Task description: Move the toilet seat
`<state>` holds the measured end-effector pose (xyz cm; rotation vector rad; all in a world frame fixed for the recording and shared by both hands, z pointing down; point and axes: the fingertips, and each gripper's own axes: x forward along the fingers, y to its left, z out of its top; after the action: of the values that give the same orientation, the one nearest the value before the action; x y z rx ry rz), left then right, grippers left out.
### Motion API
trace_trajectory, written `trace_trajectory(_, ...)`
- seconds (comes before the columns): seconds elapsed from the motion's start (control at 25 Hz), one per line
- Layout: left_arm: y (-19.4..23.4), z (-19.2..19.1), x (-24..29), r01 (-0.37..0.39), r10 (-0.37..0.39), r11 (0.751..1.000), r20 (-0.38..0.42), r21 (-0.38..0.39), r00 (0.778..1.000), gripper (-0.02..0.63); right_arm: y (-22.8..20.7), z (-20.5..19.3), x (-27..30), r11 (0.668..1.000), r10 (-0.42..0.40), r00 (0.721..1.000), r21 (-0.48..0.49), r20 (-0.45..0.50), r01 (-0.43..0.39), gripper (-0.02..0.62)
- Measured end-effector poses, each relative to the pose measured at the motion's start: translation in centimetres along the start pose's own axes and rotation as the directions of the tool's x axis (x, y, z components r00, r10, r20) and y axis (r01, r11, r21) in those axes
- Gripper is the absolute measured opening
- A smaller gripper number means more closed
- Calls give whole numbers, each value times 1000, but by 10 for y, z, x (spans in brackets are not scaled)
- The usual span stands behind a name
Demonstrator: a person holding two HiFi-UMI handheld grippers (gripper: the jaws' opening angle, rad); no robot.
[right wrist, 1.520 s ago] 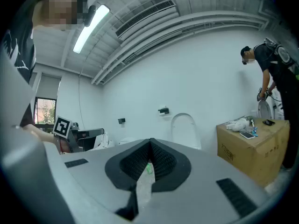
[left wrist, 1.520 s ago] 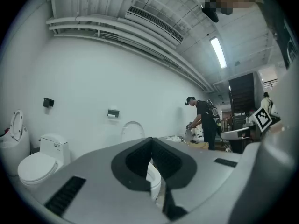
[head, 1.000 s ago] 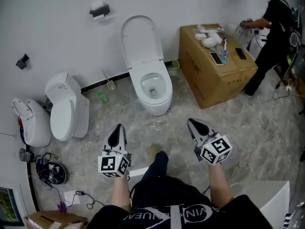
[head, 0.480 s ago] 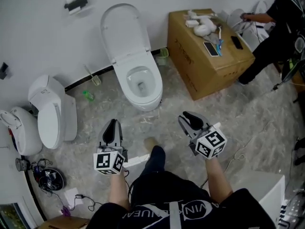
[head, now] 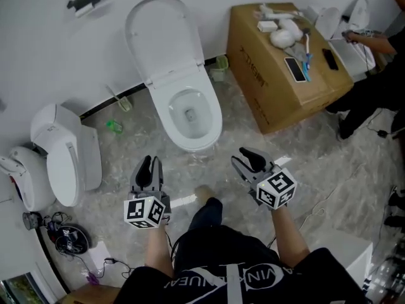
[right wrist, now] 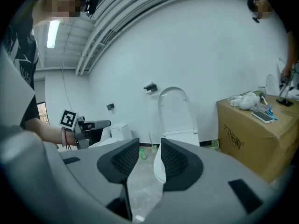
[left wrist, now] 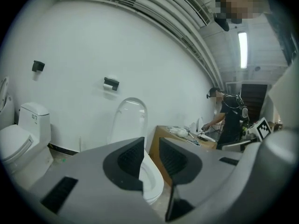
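Jaws of left tool (head: 150, 164) and right tool (head: 243, 156) just opened, empty, partly hiding bowl (left wrist: 150, 183) under raised toilet seat (left wrist: 129, 120).

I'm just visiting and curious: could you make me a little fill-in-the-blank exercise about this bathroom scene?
The open toilet has its lid tipped back against the ____. In the head view, the cardboard box stands to the ____ of that toilet. A phone lies on top of the ____.
Missing words: wall; right; box.
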<state>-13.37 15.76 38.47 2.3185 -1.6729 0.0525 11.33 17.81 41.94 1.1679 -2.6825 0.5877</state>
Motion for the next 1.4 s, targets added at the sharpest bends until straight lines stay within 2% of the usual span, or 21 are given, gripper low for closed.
trace_trajectory(0.28, 37, -24, 42, -30, 27, 998, -81, -46, 996, 120, -28, -16, 52, 1000, 13, 994, 1, -106, -13, 166)
trace_trajectory(0.52, 58, -53, 50, -63, 51, 994, -136, -86, 989, 127, -45, -46, 76, 998, 16, 986, 58, -165, -7, 169)
trace_trajectory(0.68, 69, -73, 55, -86, 64, 987, -159, -137, 985, 127, -46, -65, 98, 998, 50, 975, 57, -218, -39, 172)
trace_trajectory(0.88, 76, -119, 75, -93, 57, 985, -239, -143, 969, 135, -60, -95, 133, 995, 92, 950, 61, -298, -78, 181)
trace_trajectory(1.12, 77, -175, 121, -50, 20, 995, -334, -82, 942, 135, -96, -136, 177, 994, 110, 906, 38, -408, -103, 190)
trace_trajectory(1.28, 83, -217, 139, -57, 8, 993, -406, -108, 914, 135, -114, -175, 189, 995, 103, 874, 57, -475, -87, 193)
trace_trajectory(1.4, 87, -240, 149, -55, -4, 991, -428, -125, 904, 135, -130, -202, 193, 996, 84, 853, 55, -516, -66, 190)
